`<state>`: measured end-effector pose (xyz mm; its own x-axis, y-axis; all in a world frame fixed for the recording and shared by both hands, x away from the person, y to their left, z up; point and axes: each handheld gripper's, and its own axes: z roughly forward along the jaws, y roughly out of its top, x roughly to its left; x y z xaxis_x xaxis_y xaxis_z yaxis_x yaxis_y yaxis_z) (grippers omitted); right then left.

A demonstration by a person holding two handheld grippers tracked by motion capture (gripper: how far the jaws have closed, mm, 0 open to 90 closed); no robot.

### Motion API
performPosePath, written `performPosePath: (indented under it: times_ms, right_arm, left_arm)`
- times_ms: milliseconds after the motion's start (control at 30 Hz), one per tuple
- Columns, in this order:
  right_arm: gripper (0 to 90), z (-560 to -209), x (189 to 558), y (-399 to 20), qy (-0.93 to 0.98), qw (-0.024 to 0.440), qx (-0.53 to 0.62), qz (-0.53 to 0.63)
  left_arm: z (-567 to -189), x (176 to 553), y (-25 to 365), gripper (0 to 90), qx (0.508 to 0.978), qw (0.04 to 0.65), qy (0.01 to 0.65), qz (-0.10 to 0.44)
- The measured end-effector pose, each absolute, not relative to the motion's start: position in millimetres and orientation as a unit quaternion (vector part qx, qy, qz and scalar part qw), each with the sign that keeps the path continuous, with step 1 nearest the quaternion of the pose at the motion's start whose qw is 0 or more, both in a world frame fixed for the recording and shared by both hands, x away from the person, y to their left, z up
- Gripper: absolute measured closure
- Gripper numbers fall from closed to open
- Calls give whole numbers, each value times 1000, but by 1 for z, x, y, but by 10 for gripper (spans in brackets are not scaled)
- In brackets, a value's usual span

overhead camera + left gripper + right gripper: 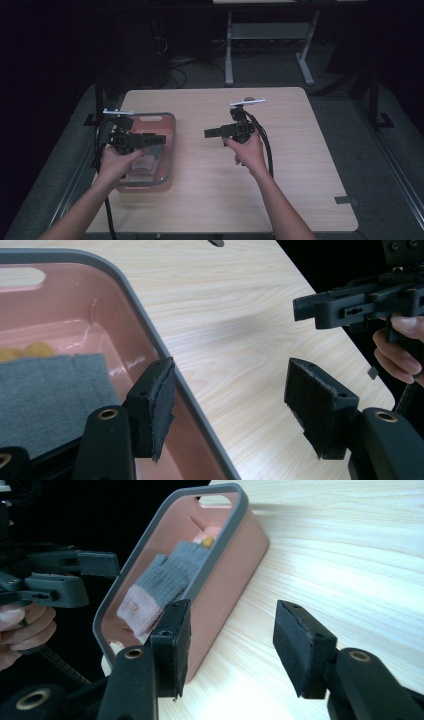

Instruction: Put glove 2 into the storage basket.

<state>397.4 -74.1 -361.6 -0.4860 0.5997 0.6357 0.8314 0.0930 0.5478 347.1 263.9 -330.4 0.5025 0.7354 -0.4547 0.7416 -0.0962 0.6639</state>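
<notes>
The left gripper (159,139) hangs over the bin (171,150) at the left edge of the surface (300,165), jaws spread with nothing between them. In the left gripper view its pads are dark, fuzzy foam with frayed edges, and the bin's grey rim runs between them, untouched. The right gripper (210,133) is held level above the middle of the surface, jaws pointing at the bin and likewise spread and empty; there is a bare strip of wood between it and the bin's right wall.

The bin is a rounded rectangle of smooth pink plastic with a grey rim and a handle slot (214,500) cut at its far end. It sits close to the left edge, its long side along that edge. Inside lies a grey knit cloth (172,577) with a pale pink end, perhaps a glove or sock, the weave too soft to tell. Beyond it, toward the far wall, something small and yellow-orange (208,541) shows.

The surface is pale wood grain, matte, with rounded corners. Its right half and near edge lie open. A small dark tab (345,200) sits by the near right corner.
</notes>
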Motion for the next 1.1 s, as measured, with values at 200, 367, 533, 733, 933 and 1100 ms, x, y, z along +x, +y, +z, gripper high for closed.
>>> performPosePath:
  times_ms: [200,367,533,733,933,1100]
  right_arm:
    - [478,-365,395,-88,-723,121,-499,-462]
    - [471,-366,394,-99,-719,120,-505,-461]
    - [470,-368,392,-108,-718,116,-511,-458]
    - [465,-373,391,-118,-716,113,-517,-456]
    - [452,-376,390,-130,-712,112,-525,-454]
    - [445,-377,389,-140,-709,108,-531,-451]
  left_arm:
    - [-331,347,254,369,748,447,490,-9]
    - [-331,346,244,361,751,448,485,-18]
    - [-331,346,234,357,754,452,477,-22]
    - [-332,346,224,350,760,450,468,-28]
    - [-334,346,213,343,763,454,460,-35]
    - [-335,346,204,336,764,456,454,-40]
